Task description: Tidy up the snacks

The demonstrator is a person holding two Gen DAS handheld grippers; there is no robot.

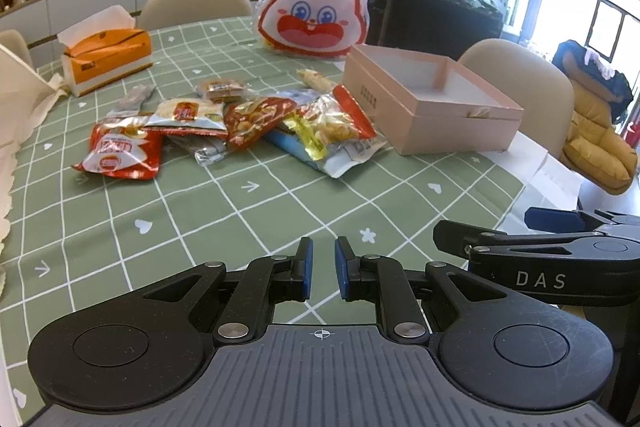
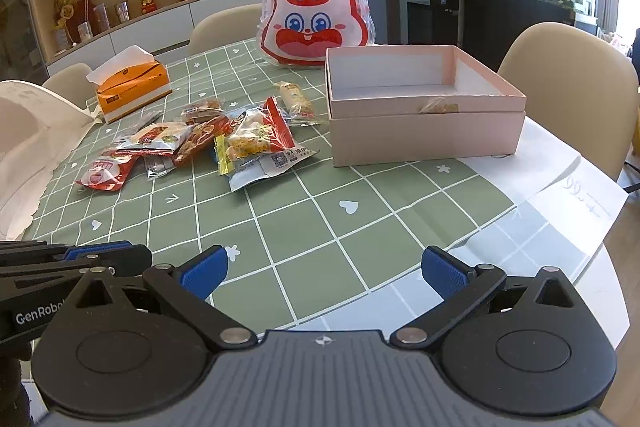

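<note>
A: Where are the snacks (image 2: 208,143) lying?
B: Centre-left on the tabletop (image 2: 320,227); the pink box (image 2: 424,131) at right is sitting empty. I am holding my left claw (image 1: 323,267) closed on nothing, my right claw (image 2: 324,271) open.

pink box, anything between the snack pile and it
Nothing visible does. The snack pile lies left of the open pink box, with bare tablecloth between. One wrapped snack lies near the box's left wall.
</note>
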